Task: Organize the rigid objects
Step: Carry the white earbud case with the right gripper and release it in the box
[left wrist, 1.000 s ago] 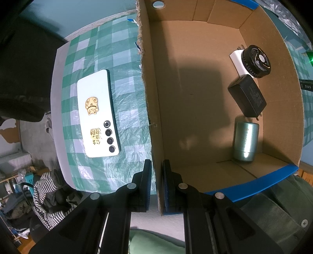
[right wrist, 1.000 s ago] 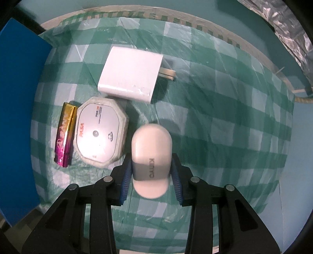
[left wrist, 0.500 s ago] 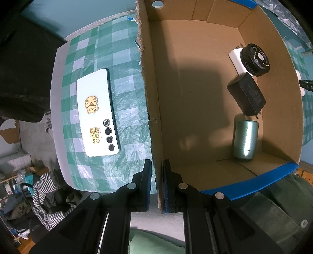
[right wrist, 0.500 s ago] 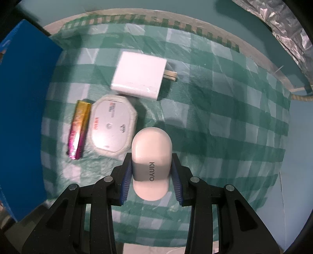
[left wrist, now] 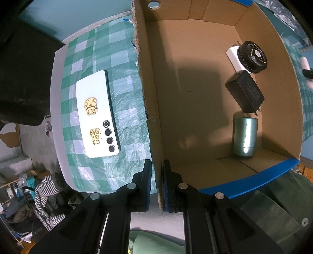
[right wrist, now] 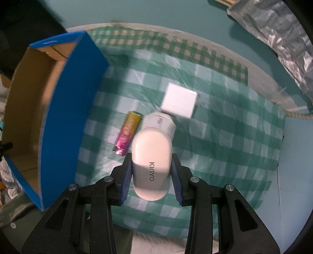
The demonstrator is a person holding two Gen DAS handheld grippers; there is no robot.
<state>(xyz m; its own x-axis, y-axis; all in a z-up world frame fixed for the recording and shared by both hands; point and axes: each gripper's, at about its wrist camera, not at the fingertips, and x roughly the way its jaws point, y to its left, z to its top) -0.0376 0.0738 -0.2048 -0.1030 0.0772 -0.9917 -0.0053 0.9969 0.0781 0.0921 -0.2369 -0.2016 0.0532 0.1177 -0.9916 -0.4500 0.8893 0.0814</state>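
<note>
lifted clear of the checked cloth (right wrist: 225,136) since a second ago, the right gripper (right wrist: 151,173) clamps the white kinyo case (right wrist: 151,160) by its smooth, hard, likely light sides, above the battery (right wrist: 128,132), while the left gripper (left wrist: 156,181) stays pinched on the cardboard box (left wrist: 148,109) wall.

Teal floor (right wrist: 137,11), green checked tablecloth (right wrist: 225,136), crinkled silver foil (right wrist: 273,29), cluttered corner (left wrist: 23,195)
</note>
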